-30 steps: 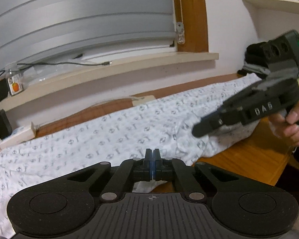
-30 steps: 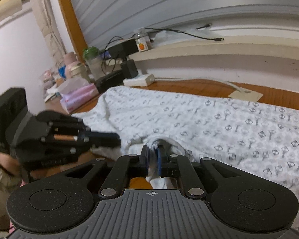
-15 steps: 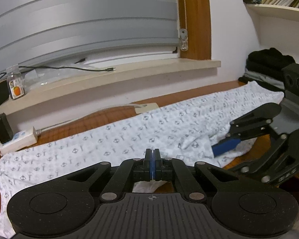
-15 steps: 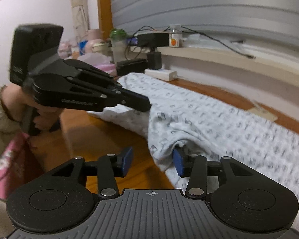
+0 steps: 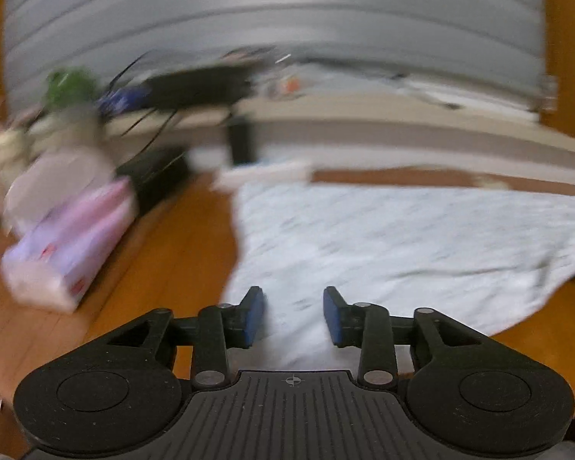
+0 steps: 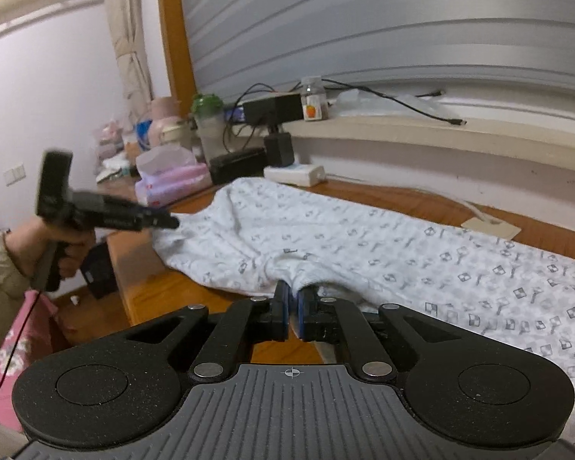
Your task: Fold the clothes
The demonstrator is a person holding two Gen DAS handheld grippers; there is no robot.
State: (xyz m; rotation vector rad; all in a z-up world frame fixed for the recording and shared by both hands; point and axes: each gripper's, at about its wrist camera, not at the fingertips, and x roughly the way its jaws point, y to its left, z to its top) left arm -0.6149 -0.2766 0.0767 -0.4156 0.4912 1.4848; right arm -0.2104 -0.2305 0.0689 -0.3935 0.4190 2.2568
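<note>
White patterned cotton garment (image 6: 364, 245) spread, rumpled, across orange wooden table (image 6: 153, 287), mid-frame.
My right gripper (image 6: 292, 308) pinches its near hem; left gripper (image 5: 294, 316) jaws opening, cloth beneath, unpressed.

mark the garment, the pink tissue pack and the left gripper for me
garment (image 6: 364, 237): right wrist view, flat patterned middle.
pink tissue pack (image 6: 172, 186): right wrist view, its front face.
left gripper (image 5: 294, 316): left wrist view, between its opening fingertips, cloth below.

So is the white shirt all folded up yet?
Not yet. The shirt lies mostly spread along the table, with only its near edge bunched up where the right gripper pinches it.
</note>
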